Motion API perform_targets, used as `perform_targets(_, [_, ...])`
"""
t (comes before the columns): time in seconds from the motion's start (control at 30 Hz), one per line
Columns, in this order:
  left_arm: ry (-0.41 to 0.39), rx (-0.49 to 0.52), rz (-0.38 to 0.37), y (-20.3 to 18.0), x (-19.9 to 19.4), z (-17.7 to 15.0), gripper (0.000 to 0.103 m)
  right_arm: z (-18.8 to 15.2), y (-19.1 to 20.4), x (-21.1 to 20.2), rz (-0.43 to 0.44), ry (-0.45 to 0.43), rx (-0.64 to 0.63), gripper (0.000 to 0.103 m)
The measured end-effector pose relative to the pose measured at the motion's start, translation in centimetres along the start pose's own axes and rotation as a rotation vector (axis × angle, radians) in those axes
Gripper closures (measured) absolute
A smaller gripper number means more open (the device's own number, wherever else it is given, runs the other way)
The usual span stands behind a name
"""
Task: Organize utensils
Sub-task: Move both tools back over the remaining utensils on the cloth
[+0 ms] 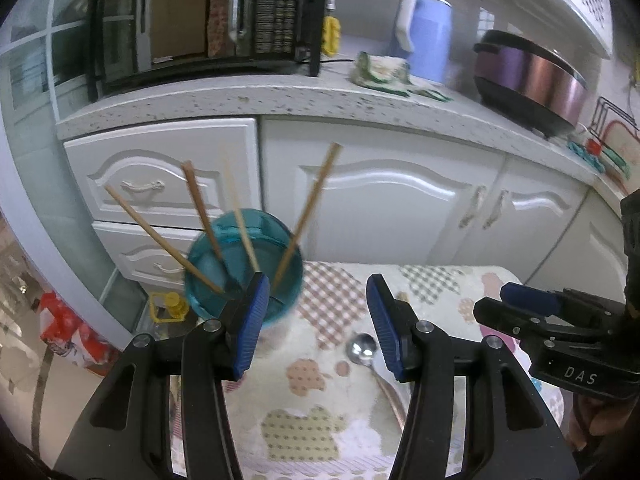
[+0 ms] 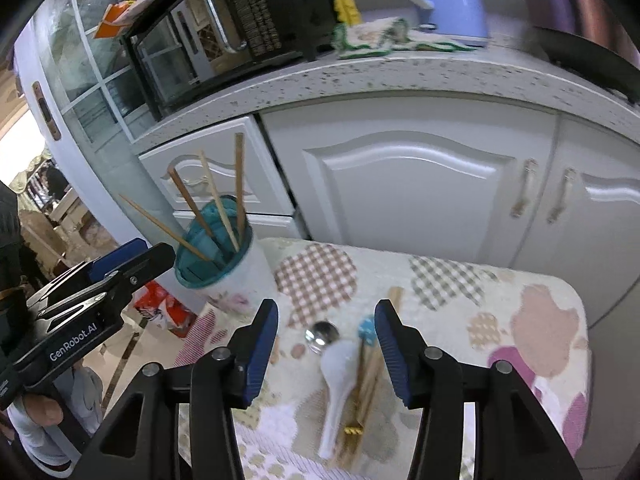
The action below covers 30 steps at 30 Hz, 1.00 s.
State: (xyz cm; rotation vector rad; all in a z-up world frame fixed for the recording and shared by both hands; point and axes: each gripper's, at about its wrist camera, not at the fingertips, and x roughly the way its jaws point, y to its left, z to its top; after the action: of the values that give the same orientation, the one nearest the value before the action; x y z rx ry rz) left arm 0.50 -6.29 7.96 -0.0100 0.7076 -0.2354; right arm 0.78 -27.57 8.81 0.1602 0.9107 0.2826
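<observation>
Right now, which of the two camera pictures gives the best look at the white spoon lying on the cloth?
The right wrist view. There the white spoon lies in full between the open right gripper fingers, beside the metal spoon. The left wrist view shows only the metal spoon; the white one cannot be made out there.

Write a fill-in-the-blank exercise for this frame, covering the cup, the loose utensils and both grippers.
1. The teal-lined white utensil cup holds ____ wooden chopsticks.
2. The white ceramic spoon lies on the patterned table cover beside a shiny ____ spoon.
3. The left gripper and right gripper both have their jaws ____, holding nothing.

Missing words: four; metal; open
</observation>
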Motion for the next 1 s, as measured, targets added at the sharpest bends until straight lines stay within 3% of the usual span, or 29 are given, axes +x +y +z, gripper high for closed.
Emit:
perform_targets(0.3, [0.002,0.044,-0.018,-3.2,0.1,-0.9,0.053,-1.8,-2.8,-2.0,-0.055,-0.013,0.046,0.049])
perform_targets(1.0, [0.052,0.044,-0.026,-3.3,1.7,-2.1,0.053,-2.6,-4.1,-1.7,-0.048,0.012,0.079,0.038])
